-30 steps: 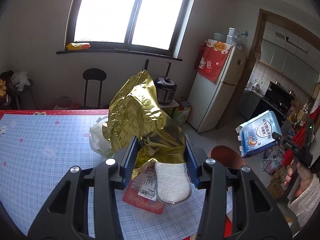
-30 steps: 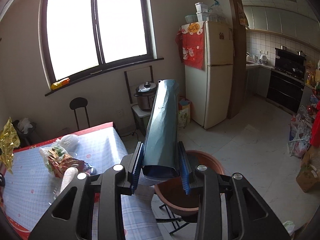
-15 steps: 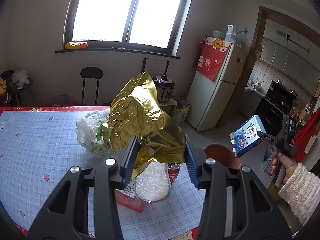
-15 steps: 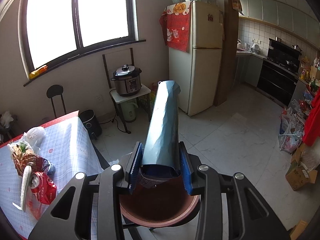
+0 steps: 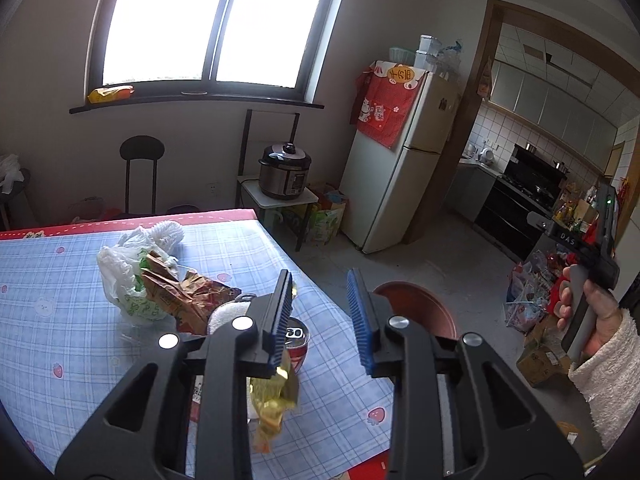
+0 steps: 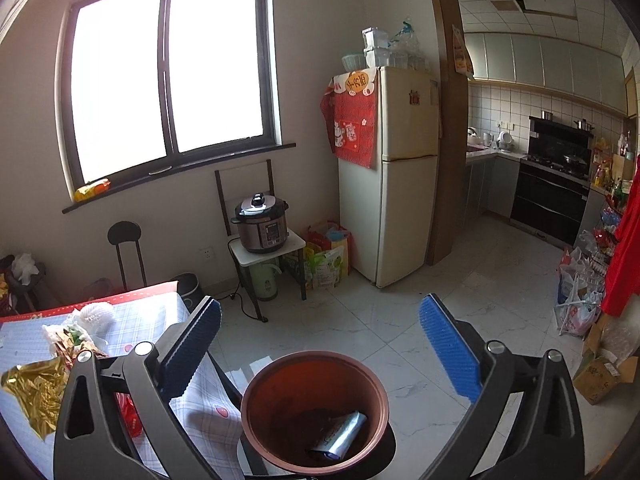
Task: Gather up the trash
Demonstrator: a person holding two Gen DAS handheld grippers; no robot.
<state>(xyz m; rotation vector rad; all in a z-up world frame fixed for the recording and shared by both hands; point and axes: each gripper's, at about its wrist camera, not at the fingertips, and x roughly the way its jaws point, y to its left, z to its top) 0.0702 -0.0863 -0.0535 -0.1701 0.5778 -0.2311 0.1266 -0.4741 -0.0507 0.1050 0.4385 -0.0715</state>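
Note:
My left gripper (image 5: 320, 312) is open over the table's right edge. A crumpled gold foil wrapper (image 5: 274, 400) hangs below its left finger; it also shows in the right wrist view (image 6: 34, 390). Whether the wrapper still touches the finger I cannot tell. My right gripper (image 6: 320, 344) is wide open and empty above the brown trash bin (image 6: 316, 408). A blue-white packet (image 6: 340, 434) lies inside the bin. The bin also shows in the left wrist view (image 5: 416, 308), beside the table. A red can (image 5: 296, 342), a brown snack bag (image 5: 184, 296) and a white plastic bag (image 5: 120, 272) lie on the table.
The table has a blue checked cloth (image 5: 60, 340). A fridge (image 5: 400, 184), a rice cooker on a small stand (image 5: 285, 172) and a black chair (image 5: 141, 176) stand along the wall. Bags and cardboard boxes (image 6: 600, 372) crowd the floor at the right.
My right gripper opened and the blue-white packet dropped into the bin. My left gripper opened, and the gold wrapper slipped from between its fingers down below them. The left gripper moved right.

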